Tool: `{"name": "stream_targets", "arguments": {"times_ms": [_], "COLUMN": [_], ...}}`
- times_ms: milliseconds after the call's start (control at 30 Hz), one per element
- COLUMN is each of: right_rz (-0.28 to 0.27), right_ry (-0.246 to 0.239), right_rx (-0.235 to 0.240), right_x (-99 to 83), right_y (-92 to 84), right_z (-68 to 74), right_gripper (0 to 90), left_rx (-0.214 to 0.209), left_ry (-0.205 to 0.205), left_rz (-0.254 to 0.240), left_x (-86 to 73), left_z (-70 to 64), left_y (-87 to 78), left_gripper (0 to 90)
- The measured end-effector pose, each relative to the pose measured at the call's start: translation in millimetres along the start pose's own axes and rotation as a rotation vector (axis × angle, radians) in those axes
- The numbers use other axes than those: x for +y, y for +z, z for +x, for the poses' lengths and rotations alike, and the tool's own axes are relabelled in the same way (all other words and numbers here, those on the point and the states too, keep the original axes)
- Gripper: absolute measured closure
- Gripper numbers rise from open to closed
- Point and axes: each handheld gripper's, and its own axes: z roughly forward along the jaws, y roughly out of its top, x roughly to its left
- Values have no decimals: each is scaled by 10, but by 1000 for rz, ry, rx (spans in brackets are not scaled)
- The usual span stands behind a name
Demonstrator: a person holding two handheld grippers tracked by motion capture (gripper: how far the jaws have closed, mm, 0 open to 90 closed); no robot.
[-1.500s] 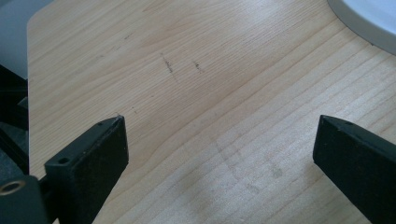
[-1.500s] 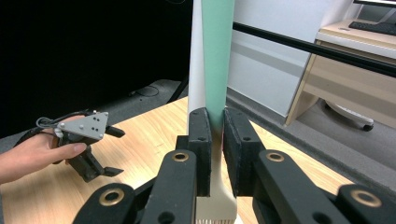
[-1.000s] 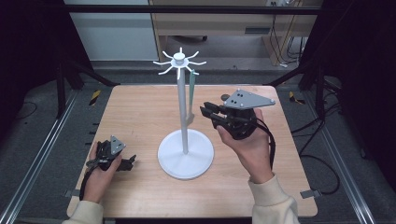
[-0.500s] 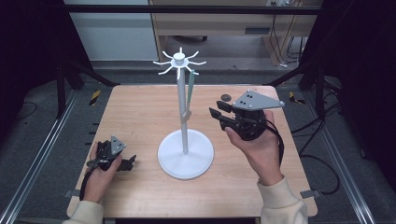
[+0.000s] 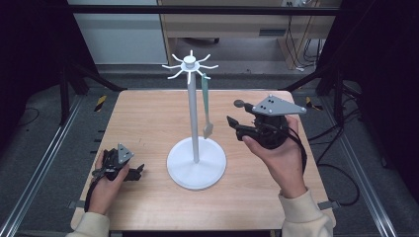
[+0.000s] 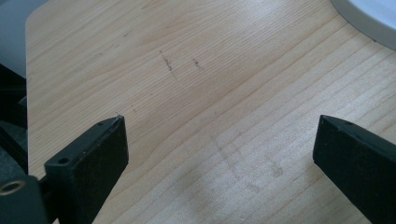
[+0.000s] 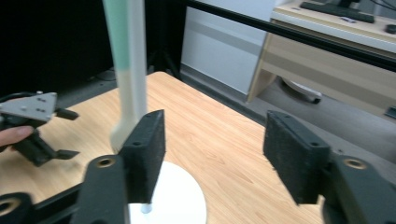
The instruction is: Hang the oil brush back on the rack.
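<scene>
Wooden table (image 5: 148,118) in the middle of a dim lab, dark floor all round and a desk (image 5: 222,24) along the top of the high view. Dead centre stands a white rack (image 5: 193,113) with hooked arms fanning out at the top and a round base low in the frame. A pale green spatula (image 5: 206,106) hangs from one of those hooks just right of the pole, head down and clear of the base.

What's changed: a second ago the right gripper (image 5: 236,126) was tucked in close to the pole and the hanging spatula; now it has backed off toward the right of the frame, well apart from both. Its jaws stand wide apart with nothing between them. In the right gripper view you look past them at the pole and the green handle (image 7: 114,42) in the upper left. So I'd say the hanging is done and this is just the retreat. The spatula looks settled on its hook, no obvious swing that I can make out.

The left gripper (image 5: 136,173) sits at the lower left of the high view, resting on the wood, same spot as before. Its jaws are spread too, with bare table between them and a sliver of the white base (image 6: 369,18) at the upper right of its own view.
</scene>
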Motion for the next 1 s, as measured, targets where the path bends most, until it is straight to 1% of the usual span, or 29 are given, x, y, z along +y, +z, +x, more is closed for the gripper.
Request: {"name": "stream_targets", "arguments": {"times_ms": [67, 167, 300, 367, 467, 500, 533, 600, 900, 1000], "right_rz": [2, 11, 17, 24, 17, 17, 11, 5, -11, -7], "right_ry": [1, 4, -6, -10, -15, -15, -15, -10, -4, 1], "right_rx": [-6, -28, -54, -62, -89, -89, -101, -110, -124, -130], "right_x": [-7, -39, -83, -93, -136, -136, -159, -181, -287, -403], "right_y": [1, 7, 10, 9, -11, -11, -30, -52, -138, -135], "right_z": [-6, -38, -70, -76, -112, -112, -134, -159, -226, -252], "right_gripper": [344, 269, 211, 198, 161, 161, 145, 134, 105, 87], "left_rx": [0, -1, 1, 0, 0, 0, 0, 0, 1, 1], "left_ry": [-3, -2, 1, -2, 1, 1, 2, 2, 5, 6], "left_rz": [-2, -2, 0, -2, -1, -1, 0, 2, 4, 5], "left_x": [0, 0, -1, -1, 1, 1, 0, -1, -2, -5], "left_z": [-3, -3, 1, -3, -7, -7, -8, -7, -10, -10], "left_y": [2, 3, 1, 4, 4, 4, 6, 5, 9, 5], "left_gripper": [29, 29, 29, 29, 29, 29, 29, 29, 29, 29]}}
